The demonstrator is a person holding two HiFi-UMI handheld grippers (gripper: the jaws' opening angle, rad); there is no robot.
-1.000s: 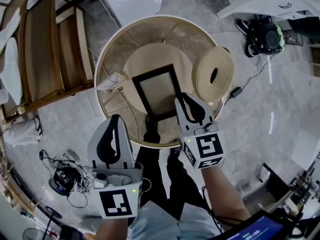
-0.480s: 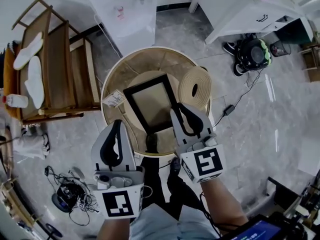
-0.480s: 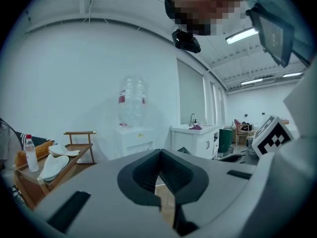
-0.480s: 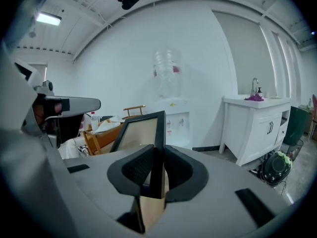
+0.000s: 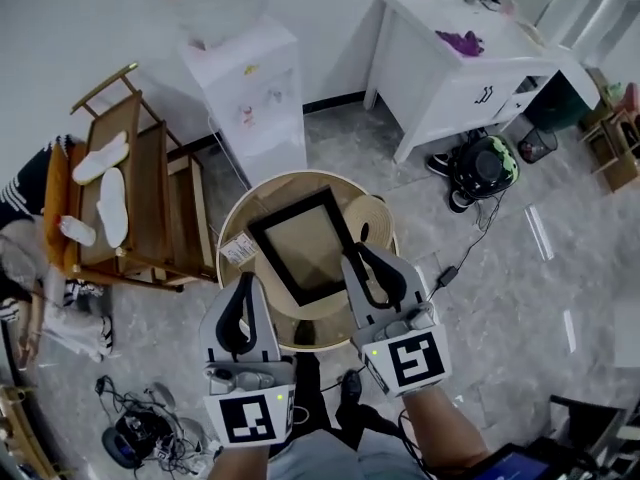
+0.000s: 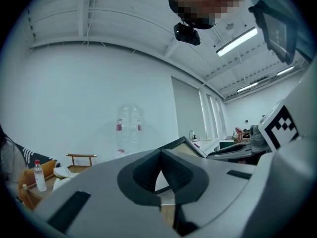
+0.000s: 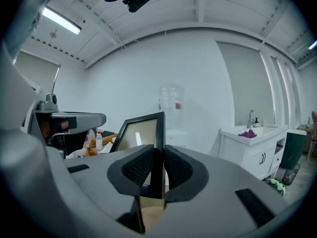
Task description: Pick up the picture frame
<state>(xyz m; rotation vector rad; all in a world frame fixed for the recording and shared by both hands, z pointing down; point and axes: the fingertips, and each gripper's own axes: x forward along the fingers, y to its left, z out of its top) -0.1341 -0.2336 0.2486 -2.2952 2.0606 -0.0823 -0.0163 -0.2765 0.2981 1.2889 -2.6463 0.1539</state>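
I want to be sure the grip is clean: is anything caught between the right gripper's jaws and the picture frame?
Nothing visible does. The right gripper closes straight onto the black edge of the picture frame, with a pad against it on each side. The left gripper is shut and empty, beside the frame.

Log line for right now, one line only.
right gripper: shut on picture frame edge | picture frame: upright over round table | left gripper: shut, empty

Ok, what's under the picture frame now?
Below the picture frame, clamped by the right gripper, sits the round wicker table with a tan roll on its right side. The frame covers the table's middle, so anything there is hidden.
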